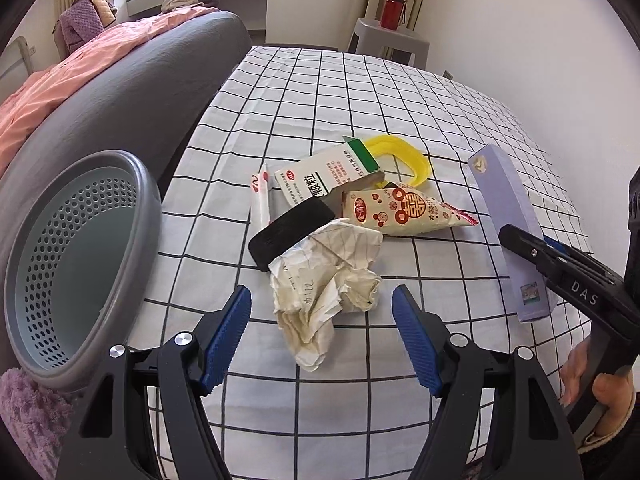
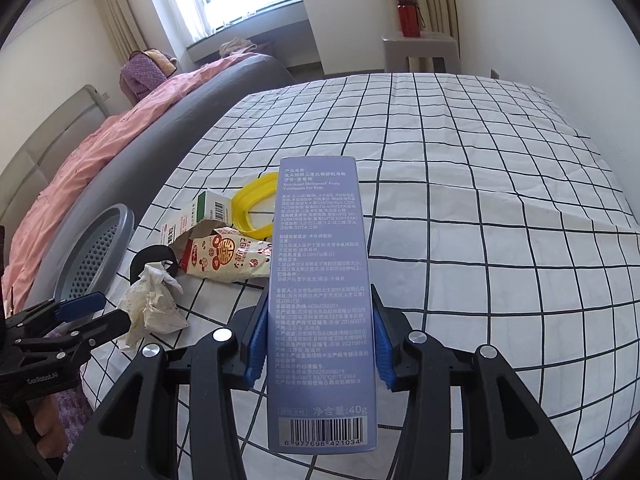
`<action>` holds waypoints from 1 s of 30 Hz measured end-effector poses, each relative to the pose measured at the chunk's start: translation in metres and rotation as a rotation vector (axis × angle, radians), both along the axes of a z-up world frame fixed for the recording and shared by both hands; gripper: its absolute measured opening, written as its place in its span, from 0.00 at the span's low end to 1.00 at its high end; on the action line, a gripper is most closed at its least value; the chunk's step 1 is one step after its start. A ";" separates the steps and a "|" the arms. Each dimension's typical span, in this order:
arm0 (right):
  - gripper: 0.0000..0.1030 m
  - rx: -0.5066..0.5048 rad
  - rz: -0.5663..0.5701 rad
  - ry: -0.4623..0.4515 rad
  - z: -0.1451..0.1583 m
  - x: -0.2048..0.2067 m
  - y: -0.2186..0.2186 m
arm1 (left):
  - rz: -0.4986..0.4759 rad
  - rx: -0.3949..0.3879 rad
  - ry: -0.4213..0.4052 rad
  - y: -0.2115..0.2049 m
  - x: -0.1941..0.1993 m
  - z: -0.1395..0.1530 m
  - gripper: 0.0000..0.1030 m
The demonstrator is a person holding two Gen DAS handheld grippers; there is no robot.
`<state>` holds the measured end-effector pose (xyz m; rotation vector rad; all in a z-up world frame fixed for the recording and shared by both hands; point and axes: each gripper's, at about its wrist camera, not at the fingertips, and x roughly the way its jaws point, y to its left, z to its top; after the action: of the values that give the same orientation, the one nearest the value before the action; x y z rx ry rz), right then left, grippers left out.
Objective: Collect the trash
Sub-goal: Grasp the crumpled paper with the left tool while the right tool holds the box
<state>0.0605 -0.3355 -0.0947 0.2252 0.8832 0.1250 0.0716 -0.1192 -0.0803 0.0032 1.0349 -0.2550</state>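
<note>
My right gripper is shut on a long lilac toothpaste box and holds it above the checked tablecloth; the box also shows in the left wrist view. My left gripper is open and empty, its jaws on either side of a crumpled paper wad, just short of it. Behind the wad lie a black oval object, a white and green medicine box, a red-patterned snack bag, a yellow plastic piece and a small white wrapper. A grey perforated bin stands at the left.
The table with a black-and-white checked cloth abuts a grey sofa with a pink blanket on the left. A red bottle stands on a grey stool behind the table. Purple fluffy fabric lies under the bin.
</note>
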 end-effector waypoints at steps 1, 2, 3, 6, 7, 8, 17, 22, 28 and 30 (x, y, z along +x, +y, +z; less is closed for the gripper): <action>0.41 0.004 -0.002 0.000 0.000 -0.001 -0.001 | -0.002 0.000 0.005 -0.003 0.002 -0.001 0.68; 0.41 0.007 -0.002 -0.001 0.000 -0.001 -0.002 | -0.003 0.000 0.010 -0.005 0.005 -0.002 0.68; 0.41 0.010 -0.002 -0.001 -0.001 -0.002 -0.002 | -0.002 0.002 0.017 -0.007 0.007 -0.004 0.68; 0.41 0.019 0.003 -0.003 0.000 -0.002 -0.003 | 0.006 0.013 0.030 -0.012 0.014 -0.010 0.68; 0.41 0.022 0.005 -0.003 -0.001 -0.001 -0.003 | 0.010 0.022 0.033 -0.013 0.016 -0.011 0.68; 0.41 0.024 0.006 -0.003 -0.001 -0.002 -0.003 | 0.014 0.030 0.037 -0.014 0.018 -0.013 0.68; 0.41 0.039 0.018 -0.004 -0.002 -0.001 -0.004 | 0.021 0.043 0.074 -0.017 0.028 -0.032 0.67; 0.41 0.038 0.018 -0.005 -0.001 -0.001 -0.003 | 0.004 0.035 0.060 -0.016 0.023 -0.030 0.54; 0.41 0.029 0.013 -0.018 0.002 -0.003 -0.002 | -0.017 0.029 0.047 -0.010 0.010 -0.024 0.50; 0.41 0.029 0.011 -0.018 0.003 -0.005 -0.001 | -0.025 0.025 0.042 -0.008 0.003 -0.022 0.50</action>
<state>0.0553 -0.3362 -0.0919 0.2453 0.8654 0.1500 0.0748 -0.1272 -0.1020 0.0339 1.0803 -0.2660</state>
